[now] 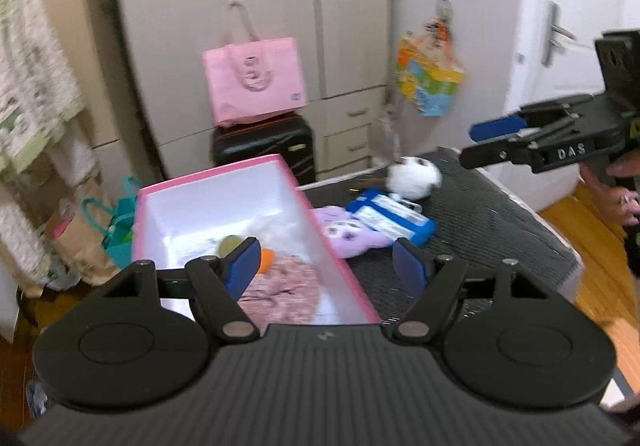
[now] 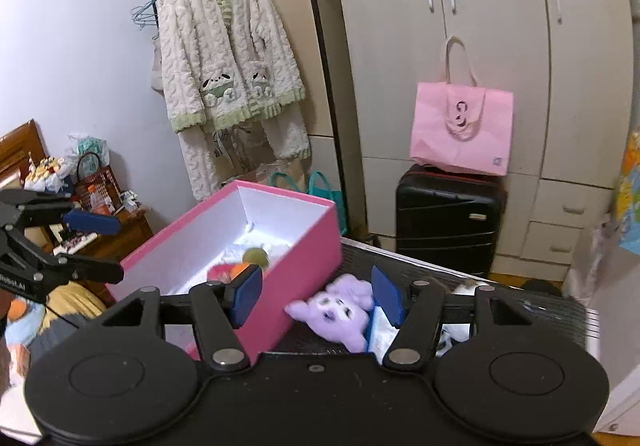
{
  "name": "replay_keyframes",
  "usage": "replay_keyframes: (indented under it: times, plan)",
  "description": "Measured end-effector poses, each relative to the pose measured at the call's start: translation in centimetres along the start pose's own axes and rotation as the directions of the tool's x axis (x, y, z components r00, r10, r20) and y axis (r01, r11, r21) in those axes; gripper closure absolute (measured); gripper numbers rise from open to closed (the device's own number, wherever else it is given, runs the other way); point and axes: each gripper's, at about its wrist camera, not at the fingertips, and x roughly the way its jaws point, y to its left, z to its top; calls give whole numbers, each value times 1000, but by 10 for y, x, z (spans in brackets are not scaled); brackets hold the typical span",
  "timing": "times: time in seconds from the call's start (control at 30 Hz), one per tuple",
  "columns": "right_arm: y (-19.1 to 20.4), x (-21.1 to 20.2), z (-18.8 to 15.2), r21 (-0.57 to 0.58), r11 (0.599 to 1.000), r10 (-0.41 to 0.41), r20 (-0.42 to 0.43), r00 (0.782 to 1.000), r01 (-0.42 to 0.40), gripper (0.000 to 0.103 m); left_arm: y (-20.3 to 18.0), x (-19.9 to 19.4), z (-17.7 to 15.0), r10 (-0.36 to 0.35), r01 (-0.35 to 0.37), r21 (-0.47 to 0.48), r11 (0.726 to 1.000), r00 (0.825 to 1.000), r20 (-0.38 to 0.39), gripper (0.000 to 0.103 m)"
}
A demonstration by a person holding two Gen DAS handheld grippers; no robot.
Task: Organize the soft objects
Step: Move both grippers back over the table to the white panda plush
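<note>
A pink box (image 1: 352, 286) with a white inside stands on a dark ribbed table (image 1: 492, 218); it holds a pink patterned cloth (image 1: 280, 286), a green and orange soft toy (image 1: 230, 246) and white stuff. Beside it lie a purple plush (image 1: 348, 232), a blue tissue pack (image 1: 394, 214) and a white plush (image 1: 416, 174). My left gripper (image 1: 330, 268) is open and empty over the box's right wall. My right gripper (image 2: 316, 294) is open and empty above the purple plush (image 2: 336, 310), next to the box (image 2: 296, 274). The right gripper also shows at the right in the left wrist view (image 1: 476, 144).
A black suitcase (image 2: 446, 222) with a pink bag (image 2: 462, 126) on it stands against the wardrobe behind the table. A fleece pyjama (image 2: 224, 58) hangs on a rack to the left. Paper bags (image 1: 96, 242) sit on the floor left of the box.
</note>
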Motion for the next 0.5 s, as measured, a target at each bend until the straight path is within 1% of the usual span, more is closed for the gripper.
replay_keyframes:
  times: [0.1,0.2,0.33,0.5]
  plan:
    - [-8,-17,-12,-5,1000,-15,17,1000,15,35,-22,7,-1,-51,51,27,998,999,-11,31]
    - [-21,-24,-21,-3,999,-36,31,999,36,35,-42,17,-2,-83,84,45,995,996,-22,31]
    - [-39,-25,-34,2,999,-40,26,999,40,33,-68,34,-5,-116,116,86,990,993,-5,31]
    - [-61,-15,-55,1,999,-42,8,999,42,32,-90,65,-6,-123,125,91,988,992,-20,31]
